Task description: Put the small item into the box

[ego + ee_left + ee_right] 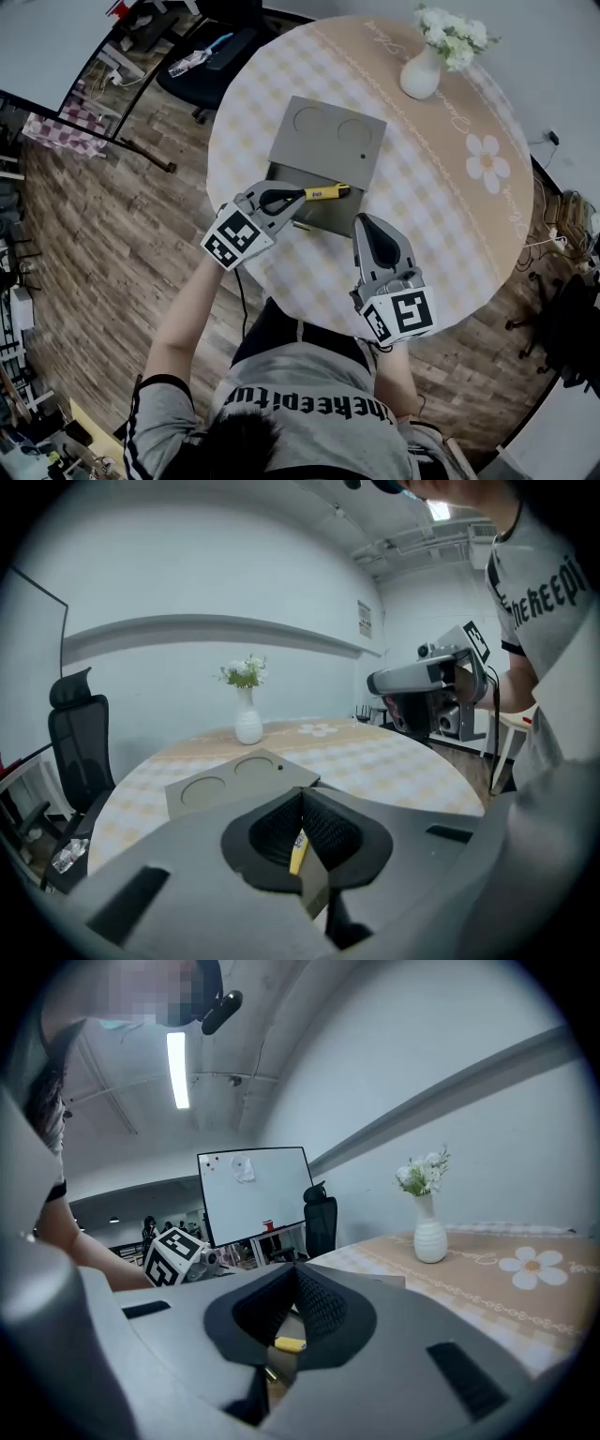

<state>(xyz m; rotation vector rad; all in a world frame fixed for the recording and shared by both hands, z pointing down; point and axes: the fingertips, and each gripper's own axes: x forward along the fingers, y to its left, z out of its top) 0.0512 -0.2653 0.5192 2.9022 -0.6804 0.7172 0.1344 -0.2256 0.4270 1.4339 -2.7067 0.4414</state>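
With your left gripper (pixel 302 195) clenched on the yellow stick (pixel 328 192) and your right gripper (pixel 364 221) closed and empty, lower the stick well inside the open box (pixel 328 217) before releasing.

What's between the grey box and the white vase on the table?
Nothing: only bare checked tablecloth lies between the grey box and the white vase. The head view shows this, and the left gripper view agrees.

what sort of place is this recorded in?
Probably an office or lab meeting room: a whiteboard on a stand, an office chair, and a round table with a vase.
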